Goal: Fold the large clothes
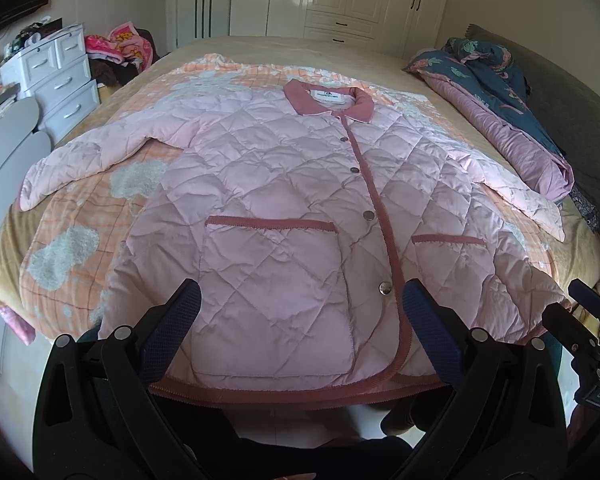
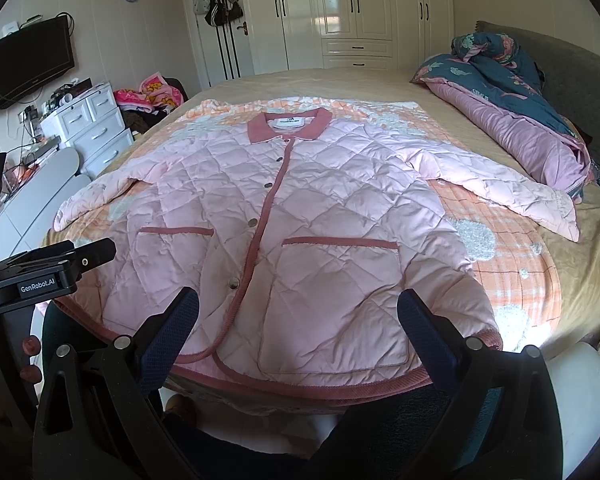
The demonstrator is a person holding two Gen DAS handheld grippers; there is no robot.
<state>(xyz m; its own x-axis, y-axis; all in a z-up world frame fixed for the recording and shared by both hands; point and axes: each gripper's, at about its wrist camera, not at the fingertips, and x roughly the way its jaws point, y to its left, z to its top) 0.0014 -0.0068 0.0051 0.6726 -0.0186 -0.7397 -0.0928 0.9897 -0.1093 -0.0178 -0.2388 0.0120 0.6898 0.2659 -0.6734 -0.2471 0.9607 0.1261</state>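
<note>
A pink quilted jacket with a dark pink collar, trim and two front pockets lies flat and buttoned on the bed, sleeves spread to both sides. It also shows in the right wrist view. My left gripper is open and empty, hovering over the jacket's hem above its left pocket. My right gripper is open and empty, over the hem near the right pocket. The right gripper also shows at the right edge of the left wrist view, and the left gripper at the left edge of the right wrist view.
An orange checked blanket lies under the jacket on the tan bed. A rolled dark floral duvet lies along the right. A white drawer chest and clothes pile stand at the left. White wardrobes stand behind.
</note>
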